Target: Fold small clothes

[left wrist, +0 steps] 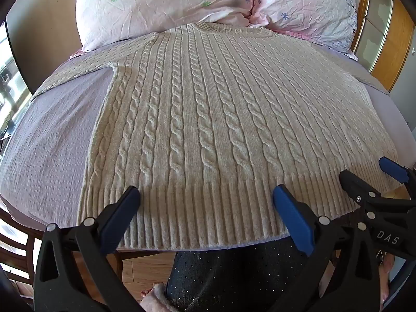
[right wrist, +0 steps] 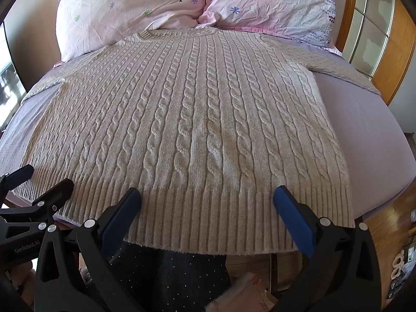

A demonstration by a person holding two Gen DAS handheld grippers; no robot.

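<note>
A cream cable-knit sweater (left wrist: 208, 119) lies flat on the bed, collar toward the pillows, ribbed hem at the near edge; it also fills the right wrist view (right wrist: 192, 130). Its sleeves stretch out to both sides. My left gripper (left wrist: 205, 195) is open above the left half of the hem, holding nothing. My right gripper (right wrist: 206, 195) is open above the right half of the hem, holding nothing. The right gripper (left wrist: 364, 171) also shows at the right of the left wrist view, and the left gripper (right wrist: 49, 176) at the left of the right wrist view.
The lilac bed sheet (left wrist: 52, 140) lies under the sweater. Two pink flowered pillows (left wrist: 166, 7) sit at the bed's head. A wooden headboard and cabinet (right wrist: 384, 52) stand at the right. The person's dark trousers (left wrist: 221, 280) and wooden floor are below the bed edge.
</note>
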